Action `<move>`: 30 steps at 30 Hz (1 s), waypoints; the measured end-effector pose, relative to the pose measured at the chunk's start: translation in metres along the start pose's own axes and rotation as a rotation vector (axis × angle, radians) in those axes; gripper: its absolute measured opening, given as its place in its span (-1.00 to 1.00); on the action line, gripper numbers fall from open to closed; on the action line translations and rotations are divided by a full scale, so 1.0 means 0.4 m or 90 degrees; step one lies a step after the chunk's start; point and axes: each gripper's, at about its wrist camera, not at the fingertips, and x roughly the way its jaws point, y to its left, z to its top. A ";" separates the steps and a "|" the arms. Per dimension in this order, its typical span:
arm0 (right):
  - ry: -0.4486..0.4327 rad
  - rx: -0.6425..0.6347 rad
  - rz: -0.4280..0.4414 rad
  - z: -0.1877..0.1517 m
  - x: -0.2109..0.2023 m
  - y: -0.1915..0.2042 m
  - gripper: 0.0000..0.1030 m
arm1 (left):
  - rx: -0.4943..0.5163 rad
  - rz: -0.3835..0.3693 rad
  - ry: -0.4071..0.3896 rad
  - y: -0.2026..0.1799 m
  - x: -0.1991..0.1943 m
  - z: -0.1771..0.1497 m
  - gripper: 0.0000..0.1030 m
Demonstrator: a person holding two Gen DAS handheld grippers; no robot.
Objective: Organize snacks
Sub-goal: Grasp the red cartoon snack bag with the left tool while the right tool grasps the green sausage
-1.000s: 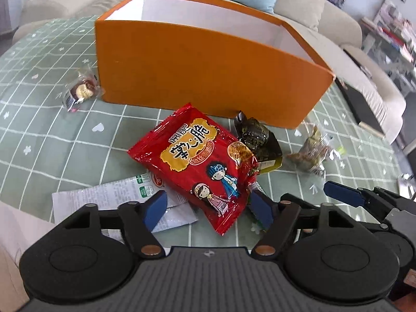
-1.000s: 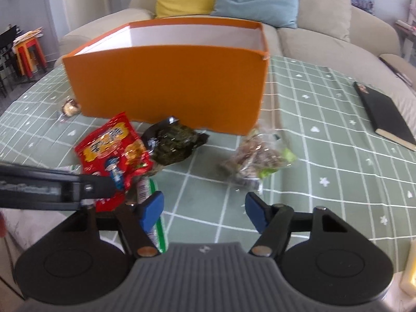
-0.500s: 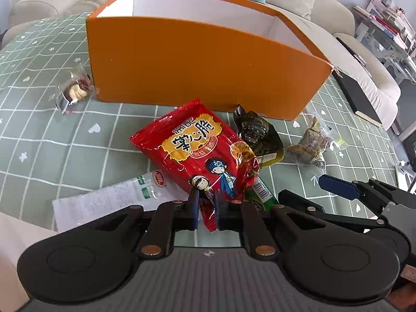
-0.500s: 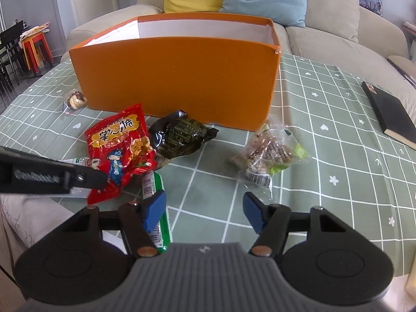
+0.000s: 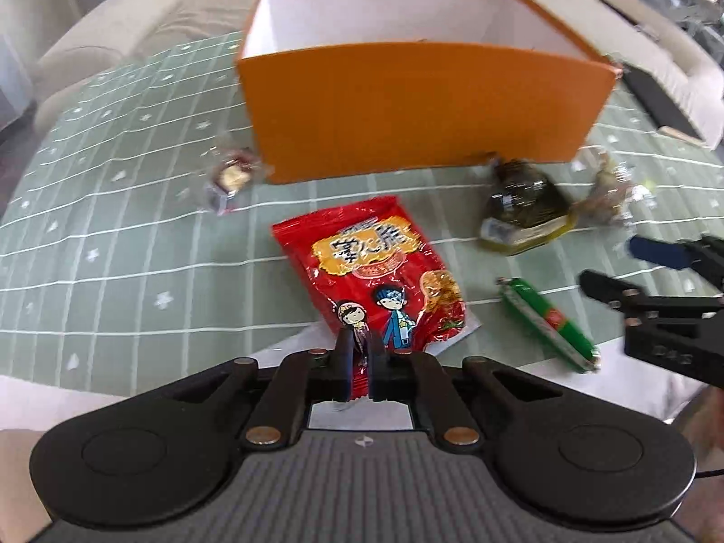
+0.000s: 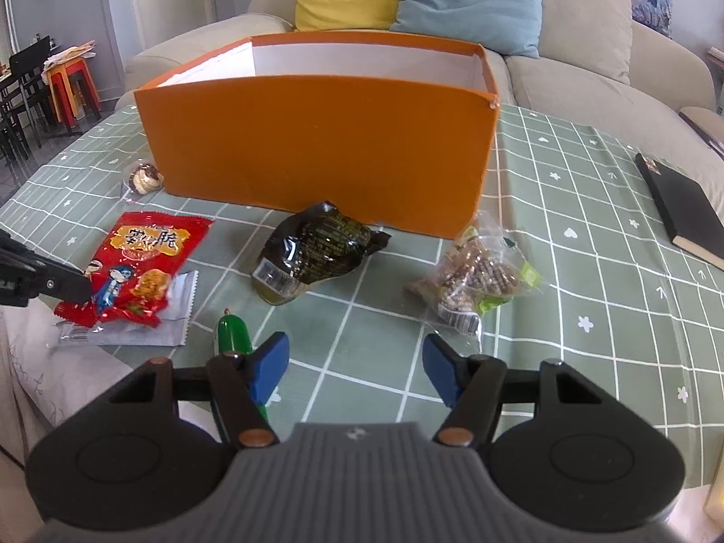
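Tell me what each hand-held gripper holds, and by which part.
Left hand-held gripper pinches the red snack bag by its near edge; right hand-held gripper holds nothing.

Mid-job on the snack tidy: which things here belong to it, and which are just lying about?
Job:
- red snack bag, pinched in the closing left tool
- orange box
- dark packet
- clear nut bag
- green sausage stick
- small wrapped sweet
- white packet

Lying about:
- black notebook
- sofa cushions
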 end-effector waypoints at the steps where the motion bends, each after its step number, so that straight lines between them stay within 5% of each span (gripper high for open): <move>1: -0.002 -0.003 0.001 0.000 -0.002 0.002 0.24 | -0.008 0.001 0.000 0.002 0.001 -0.001 -0.83; 6: -0.002 0.000 -0.002 0.000 -0.004 0.001 0.33 | -0.087 -0.033 -0.045 0.022 -0.009 -0.012 0.24; 12: -0.005 0.002 0.010 0.000 -0.004 0.006 0.44 | -0.196 -0.010 -0.090 0.029 0.000 -0.007 0.60; 17: -0.010 -0.007 0.027 0.003 -0.001 0.023 0.53 | -0.264 -0.039 -0.093 0.022 0.027 0.014 0.70; 24: 0.008 -0.004 0.066 0.004 0.017 0.044 0.51 | -0.335 -0.017 -0.076 0.019 0.075 0.037 0.76; 30: 0.035 -0.021 0.084 -0.004 0.045 0.062 0.29 | -0.296 0.006 -0.065 -0.008 0.101 0.051 0.86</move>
